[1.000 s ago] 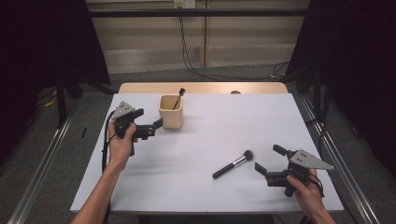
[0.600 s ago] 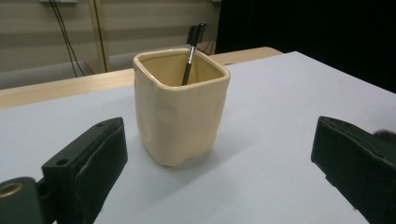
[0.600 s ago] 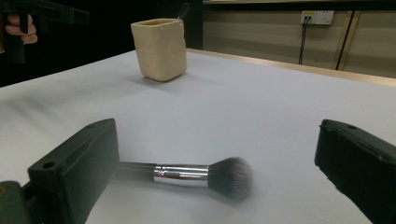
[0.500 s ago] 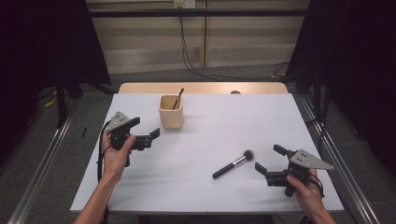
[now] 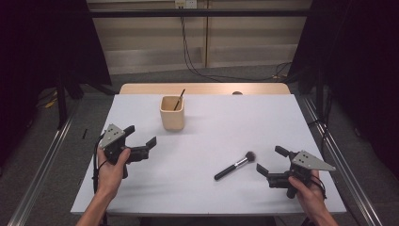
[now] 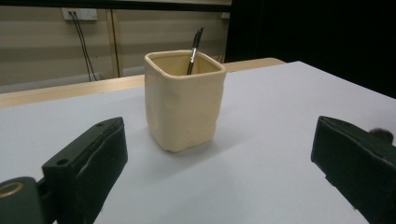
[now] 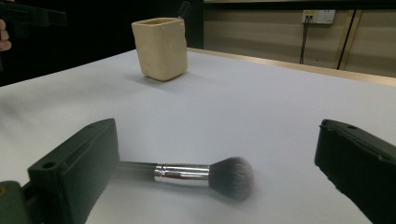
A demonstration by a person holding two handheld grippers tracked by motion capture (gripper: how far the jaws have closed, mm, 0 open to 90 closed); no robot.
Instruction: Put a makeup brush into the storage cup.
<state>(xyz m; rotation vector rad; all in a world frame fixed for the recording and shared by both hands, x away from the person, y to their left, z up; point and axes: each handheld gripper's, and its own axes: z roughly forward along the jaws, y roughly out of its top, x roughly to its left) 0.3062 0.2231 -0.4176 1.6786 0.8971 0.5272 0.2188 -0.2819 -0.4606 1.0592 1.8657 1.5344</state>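
A cream square cup stands on the white table at the back left, and a thin dark-handled stick leans inside it. A black makeup brush with a silver ferrule lies flat at the front right. My left gripper is open and empty, in front of the cup and to its left, jaws facing it. In the left gripper view the cup sits ahead, clear of the open gripper. My right gripper is open just right of the brush head. In the right gripper view the brush lies between the jaws, untouched.
A wooden strip runs along the table's far edge. Cables hang down the wall behind. Metal rails flank the table on the floor. In the right gripper view the cup stands far off.
My left gripper has drawn back from the cup toward the table's front left, staying open. The right gripper and the brush have not moved.
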